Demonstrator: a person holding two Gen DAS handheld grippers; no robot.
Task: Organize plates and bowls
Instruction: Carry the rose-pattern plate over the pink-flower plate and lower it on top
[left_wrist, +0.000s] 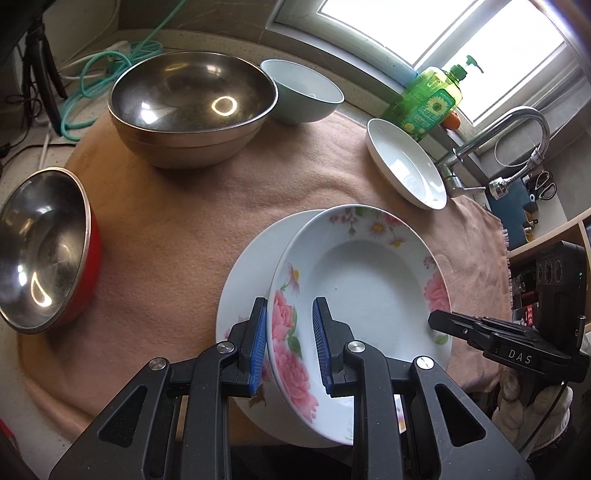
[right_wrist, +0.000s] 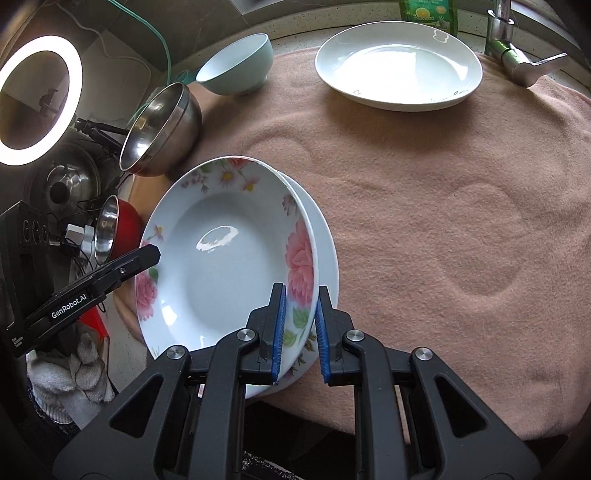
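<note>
On the pink cloth (left_wrist: 177, 229), the red-sided steel bowl (left_wrist: 40, 251) sits farthest left in the left wrist view, tipped so its mouth faces right. Behind it, further right, stands the large steel bowl (left_wrist: 192, 107), upright, with the pale blue bowl (left_wrist: 303, 92) just beside its right flank.

The floral plate (left_wrist: 362, 280) lies near the front edge of the cloth, stacked on a plain-rimmed plate (left_wrist: 243, 280) that shows past its left and lower edges. The floral plate looks tilted on the one below. The left gripper (left_wrist: 290, 347) straddles the floral plate's near-left rim, one blue pad outside, one inside; the pads are close on the rim, yet whether they press it I cannot tell. The right gripper (right_wrist: 300, 328) straddles the opposite rim, its left pad over the rose-painted rim, its right pad on the outer side, with a narrow gap showing, so its grip too is unclear.

Further right and back, the white plate (left_wrist: 406, 166) rests alone on the cloth, well apart from the stack. Behind it stands the green soap bottle (left_wrist: 428, 99), and right of that the tap (left_wrist: 517, 125). Nothing lies between the stack and the white plate but bare cloth.
</note>
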